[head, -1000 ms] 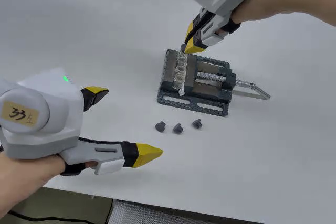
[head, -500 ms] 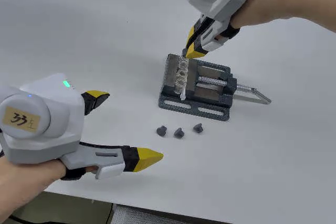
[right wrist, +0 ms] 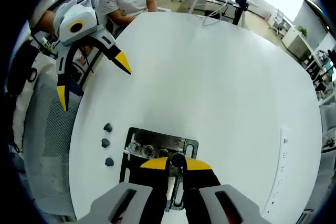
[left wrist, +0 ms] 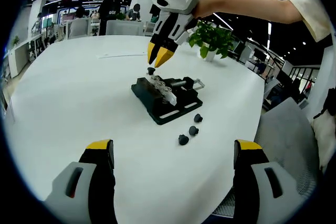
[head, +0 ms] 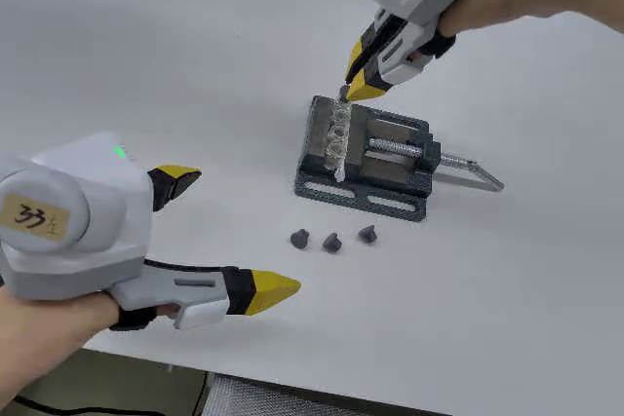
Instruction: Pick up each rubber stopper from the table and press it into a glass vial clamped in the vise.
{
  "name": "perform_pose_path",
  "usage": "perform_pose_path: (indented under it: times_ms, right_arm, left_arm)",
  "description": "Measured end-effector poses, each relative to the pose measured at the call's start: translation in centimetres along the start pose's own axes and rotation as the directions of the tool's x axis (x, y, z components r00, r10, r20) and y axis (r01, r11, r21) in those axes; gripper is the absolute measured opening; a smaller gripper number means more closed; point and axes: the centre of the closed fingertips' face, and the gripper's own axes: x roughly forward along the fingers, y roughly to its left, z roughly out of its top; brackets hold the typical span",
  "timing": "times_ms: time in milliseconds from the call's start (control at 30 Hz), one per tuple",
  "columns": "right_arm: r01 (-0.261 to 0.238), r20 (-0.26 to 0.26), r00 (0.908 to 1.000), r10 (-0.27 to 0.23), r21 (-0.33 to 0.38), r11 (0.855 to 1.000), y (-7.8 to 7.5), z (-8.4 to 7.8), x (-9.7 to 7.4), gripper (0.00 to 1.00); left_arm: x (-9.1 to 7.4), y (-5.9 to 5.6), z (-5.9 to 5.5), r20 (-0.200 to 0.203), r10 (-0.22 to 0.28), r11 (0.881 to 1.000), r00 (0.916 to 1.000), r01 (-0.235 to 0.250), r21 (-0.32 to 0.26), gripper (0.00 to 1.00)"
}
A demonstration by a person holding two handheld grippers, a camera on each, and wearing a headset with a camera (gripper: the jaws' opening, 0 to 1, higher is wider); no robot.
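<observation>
little has moved since 1 second ago: the right tool [head: 357,88] stays at the far end of the vise [head: 390,177], its tips perhaps slightly higher, and the left tool [head: 234,231] still hovers on the near side of the vise, released, jaws wide apart and holding nothing.

right tool looks clenched on a dark stopper [right wrist: 178,159], pinched at the very tips. the stopper sits at the mouth of the farthest of the vials [head: 337,138], which stand upright in a row along the vise jaws. whether it is fully seated i cannot tell.

the coming move turns on 1 relation: the stopper lies straight below the tips and straight above the vial mouth, with the vial's long axis upright. so the push likely needs to go straight down along that axis. a sideways lean could tip the glass or skew the plug.

3 stoppers [head: 331,240] lie in a short row on the table [head: 146,65] just in front of the vise, apart from each other. the left tool is nearer to them than the right.
</observation>
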Motion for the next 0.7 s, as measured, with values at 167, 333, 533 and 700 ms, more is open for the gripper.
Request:
perform_pose_path:
  times_ms: [167,333,533,700]
  right_arm:
    - [-0.015,-0.015,0.9998,0.015,-0.004,1.0,-0.2,0.1,0.5,0.02]
    - [-0.028,-0.032,0.9991,0.028,0.0,1.0,0.0,-0.4,0.9,0.01]
    - [-0.035,-0.033,0.9988,0.035,0.013,0.999,0.1,-0.7,1.1,0.0]
    - [-0.035,-0.031,0.9989,0.035,0.016,0.999,0.0,-0.7,1.1,0.0]
  left_arm:
    - [0.2,0.0,0.1,0.003,-0.001,1.0,1.0,0.001,-0.006,0.94]
    - [0.2,0.1,-0.1,0.003,0.0,1.0,1.0,0.0,-0.012,0.94]
    - [0.2,0.2,-0.3,-0.001,0.004,1.0,1.0,-0.004,-0.019,0.94]
    - [0.3,0.2,-0.5,-0.01,-0.001,1.0,0.9999,0.001,-0.02,0.94]
